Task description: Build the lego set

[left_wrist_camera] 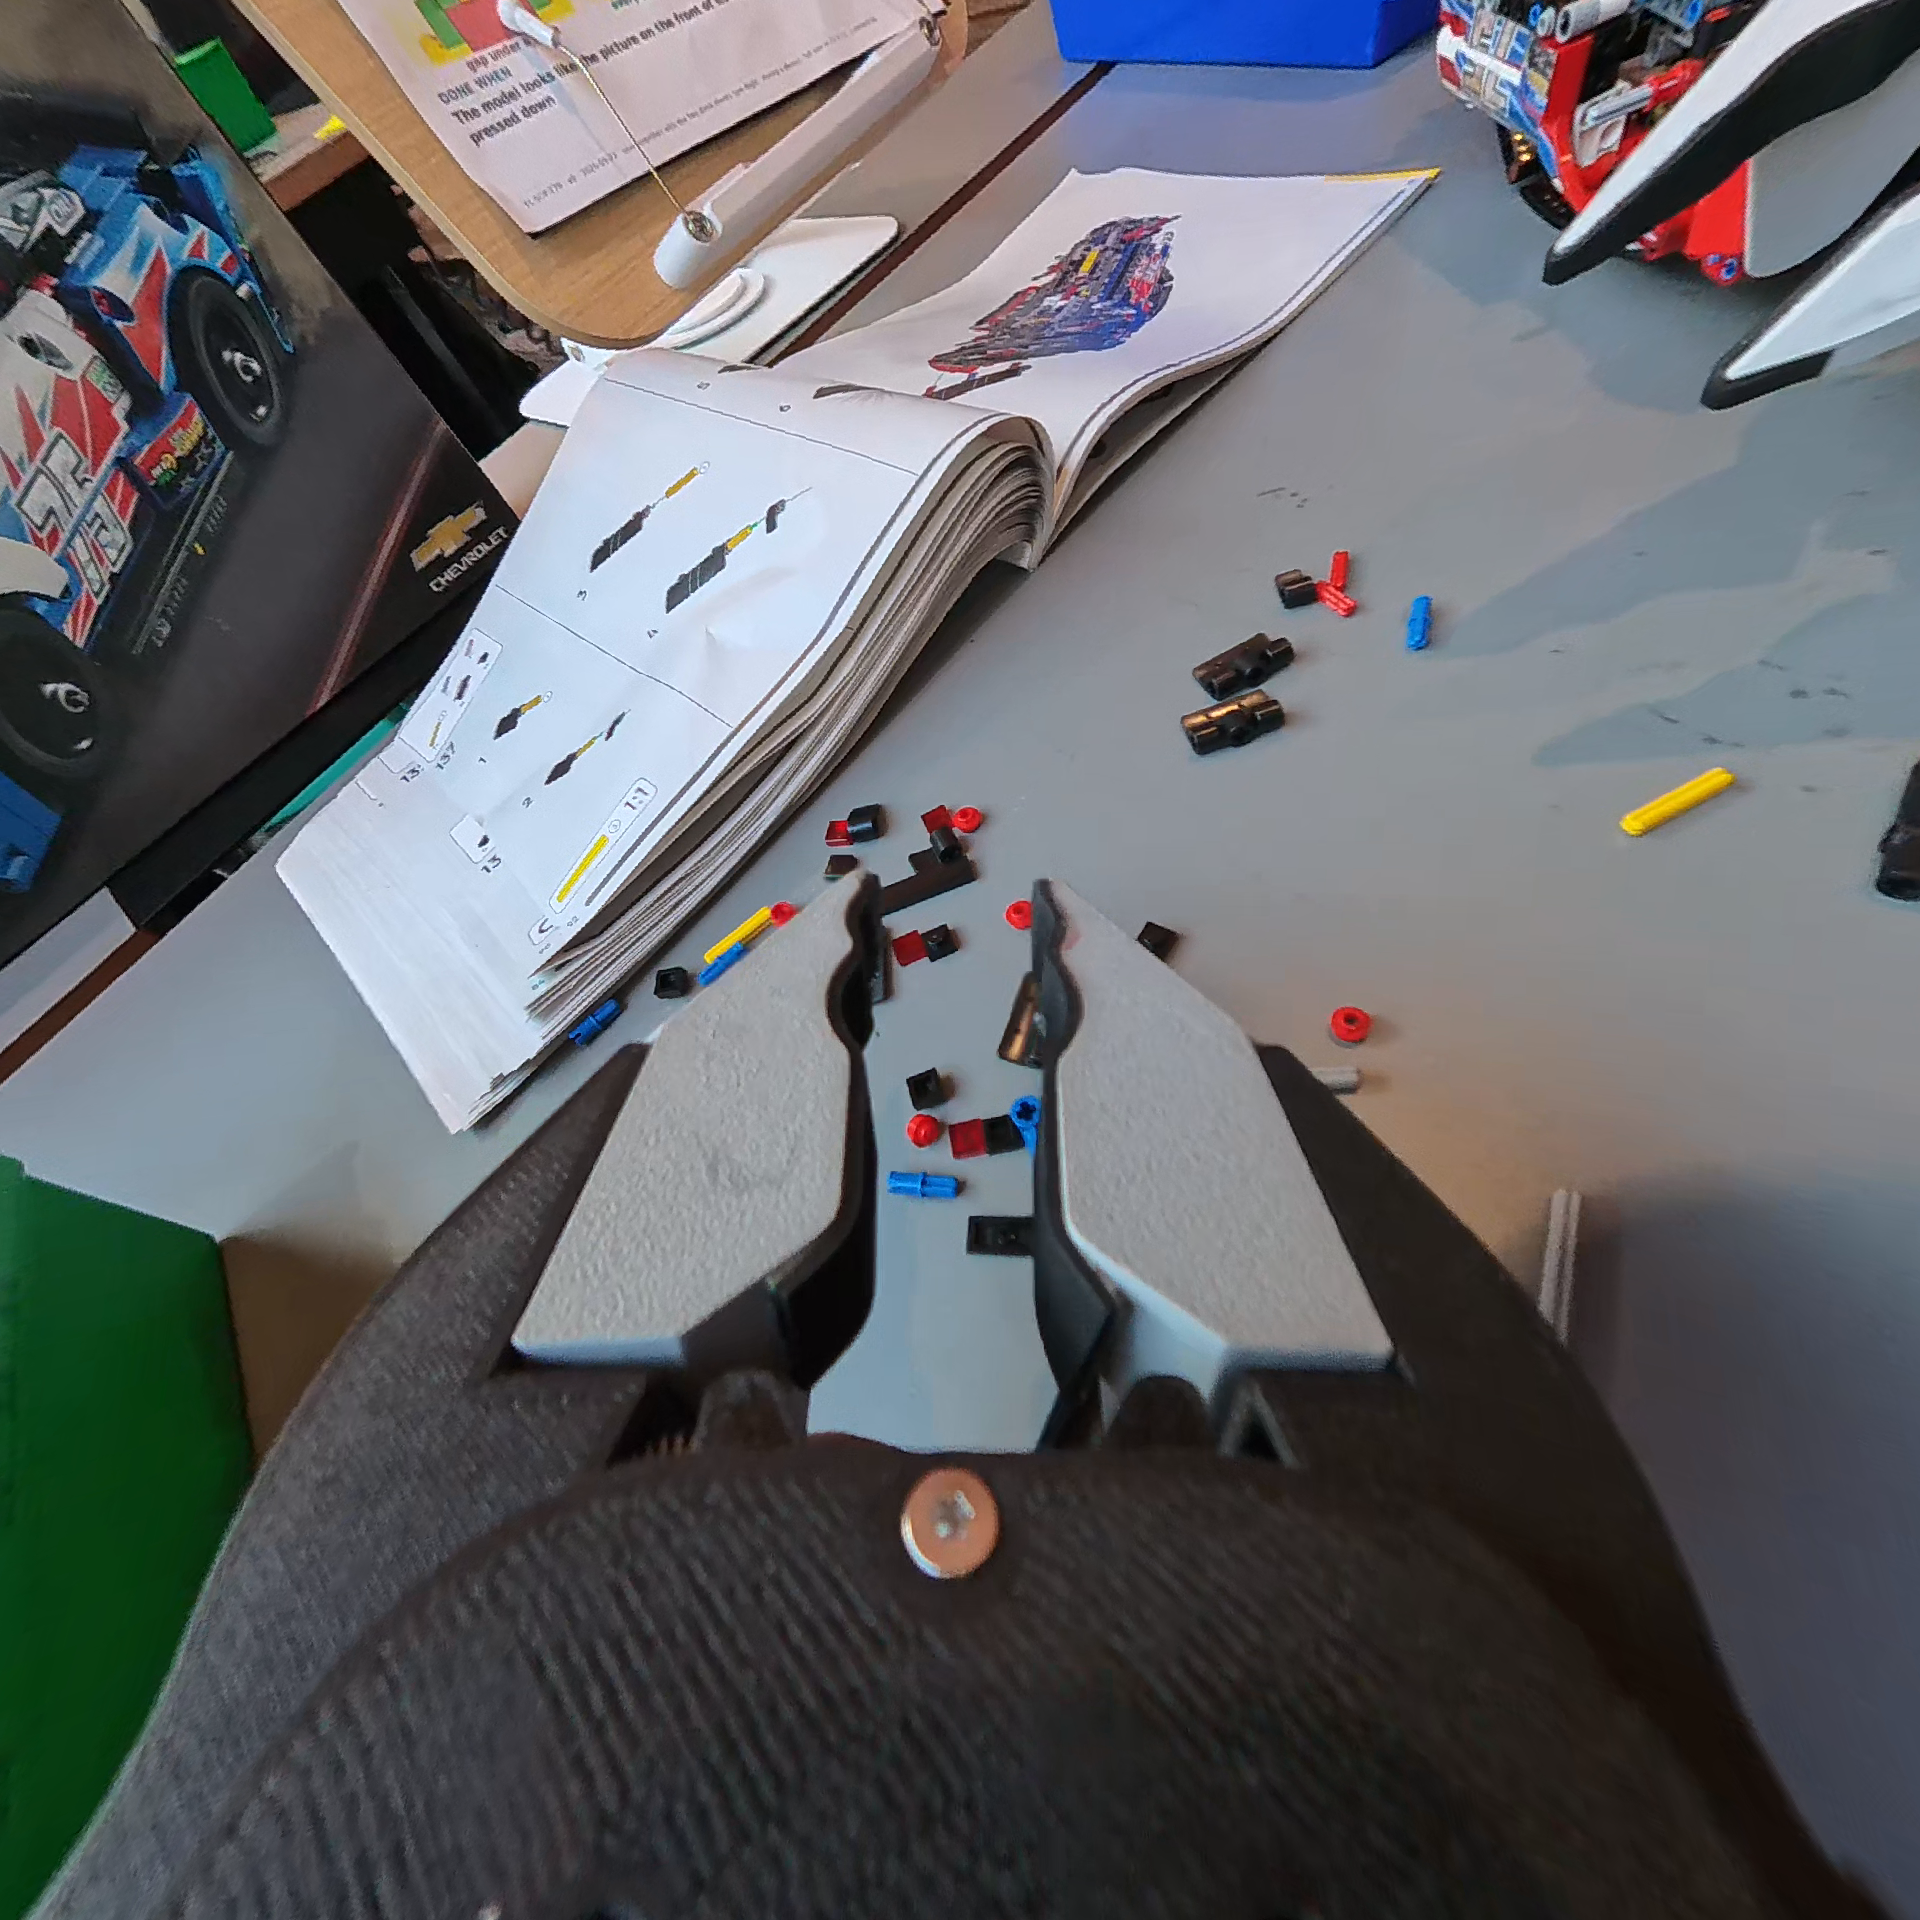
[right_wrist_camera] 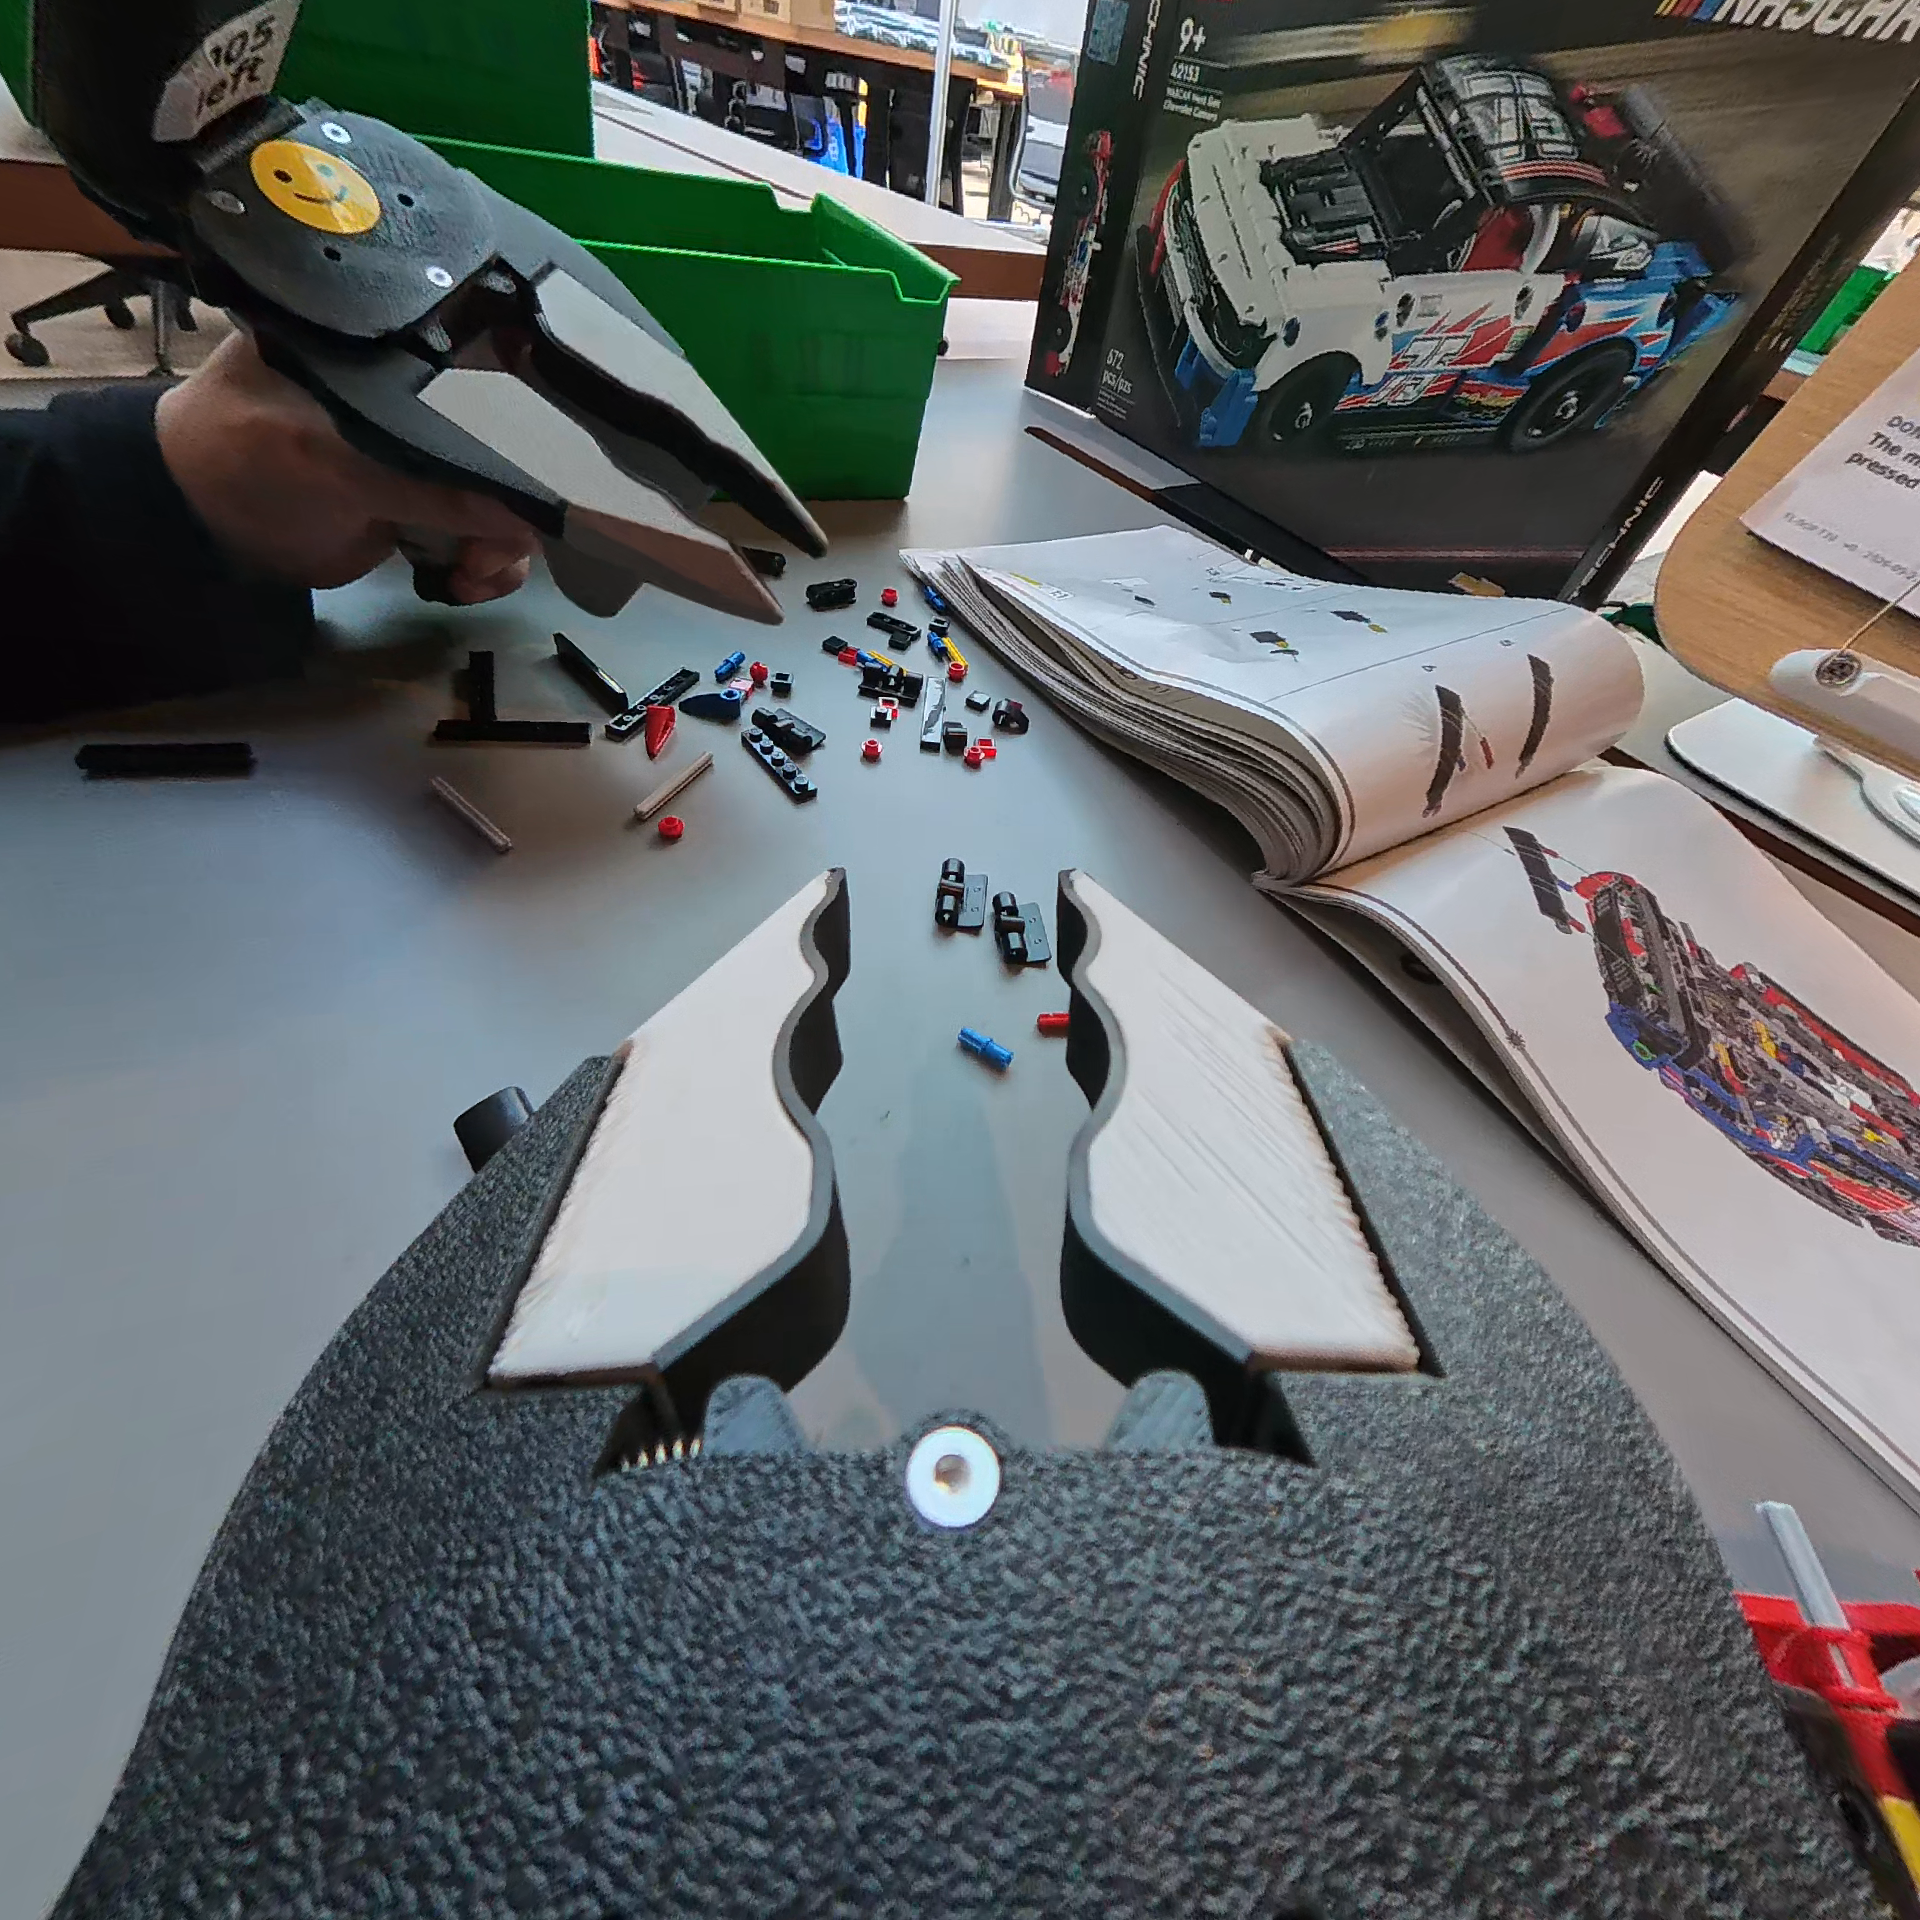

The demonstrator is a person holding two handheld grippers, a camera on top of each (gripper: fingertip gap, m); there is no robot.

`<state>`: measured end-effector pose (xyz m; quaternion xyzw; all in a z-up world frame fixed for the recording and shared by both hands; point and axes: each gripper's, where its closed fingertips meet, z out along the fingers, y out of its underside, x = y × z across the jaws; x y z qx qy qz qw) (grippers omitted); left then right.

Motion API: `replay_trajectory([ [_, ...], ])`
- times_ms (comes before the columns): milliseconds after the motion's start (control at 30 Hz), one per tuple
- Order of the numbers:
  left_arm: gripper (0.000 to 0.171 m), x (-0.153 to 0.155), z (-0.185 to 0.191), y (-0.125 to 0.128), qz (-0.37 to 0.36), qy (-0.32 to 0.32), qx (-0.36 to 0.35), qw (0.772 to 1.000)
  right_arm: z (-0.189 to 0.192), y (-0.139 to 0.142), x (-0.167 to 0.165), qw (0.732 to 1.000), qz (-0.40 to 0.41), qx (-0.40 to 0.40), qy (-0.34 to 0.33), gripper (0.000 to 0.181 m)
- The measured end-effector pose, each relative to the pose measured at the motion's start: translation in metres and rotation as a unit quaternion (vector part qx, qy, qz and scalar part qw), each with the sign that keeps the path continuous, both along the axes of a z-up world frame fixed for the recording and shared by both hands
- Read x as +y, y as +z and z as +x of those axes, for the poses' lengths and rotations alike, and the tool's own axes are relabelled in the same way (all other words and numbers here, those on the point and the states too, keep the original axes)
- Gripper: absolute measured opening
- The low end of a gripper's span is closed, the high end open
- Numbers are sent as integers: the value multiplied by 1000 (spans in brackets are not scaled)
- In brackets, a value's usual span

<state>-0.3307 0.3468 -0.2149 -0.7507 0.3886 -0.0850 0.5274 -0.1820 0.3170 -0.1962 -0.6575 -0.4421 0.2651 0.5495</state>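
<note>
Several small loose lego pieces (left_wrist_camera: 940,940), red, black and blue, lie scattered on the grey table (left_wrist_camera: 1455,1039). My left gripper (left_wrist_camera: 951,899) is open and empty just above this scatter. It also shows in the right wrist view (right_wrist_camera: 800,577), held by a hand. My right gripper (right_wrist_camera: 951,883) is open and empty, low over the table. Two black connectors (right_wrist_camera: 961,894) lie just past its tips, and a blue pin (right_wrist_camera: 984,1047) lies between its fingers. A yellow axle (left_wrist_camera: 1675,800) lies apart to the right. The partly built red car (left_wrist_camera: 1527,94) stands far right behind the right gripper (left_wrist_camera: 1631,332).
An open instruction booklet (left_wrist_camera: 779,623) lies beside the pieces. The set's box (right_wrist_camera: 1455,260) stands behind it. Green bins (right_wrist_camera: 779,312) stand at the back. A wooden stand with a sheet (left_wrist_camera: 623,156) and a blue bin (left_wrist_camera: 1226,31) are at the far edge. My right fingertips sit around 15 centimetres from my left ones.
</note>
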Motion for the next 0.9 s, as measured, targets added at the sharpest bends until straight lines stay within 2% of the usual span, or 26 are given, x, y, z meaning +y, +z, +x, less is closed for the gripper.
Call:
replay_trajectory([
  [100, 23, -10, 15, -3, -44, -43, -32, 998, 0, 0, 0, 1000, 1, 1, 1, 40],
  [200, 31, -18, 42, 6, -117, -96, -68, 986, 1, 2, -1, 1000, 3, 6, 1, 40],
  [300, 27, -14, 63, 5, -132, -142, -9, 981, 2, 4, -1, 1000, 6, 14, 0, 40],
  [433, 25, -6, 85, -18, -156, -209, 95, 961, 5, 9, -2, 999, 9, 32, -1, 39],
  [567, 19, 9, 87, -37, -134, -249, 200, 938, 9, 14, -3, 999, 14, 50, -2, 39],
  [700, 19, 8, 89, -50, -160, -291, 244, 911, 11, 17, -4, 998, 19, 62, -2, 37],
  [767, 19, 11, 89, -53, -161, -292, 261, 906, 12, 18, -5, 998, 20, 67, -1, 37],
  [900, 5, 8, 93, -59, -170, -307, 270, 897, 12, 19, -5, 997, 18, 71, 2, 36],
])
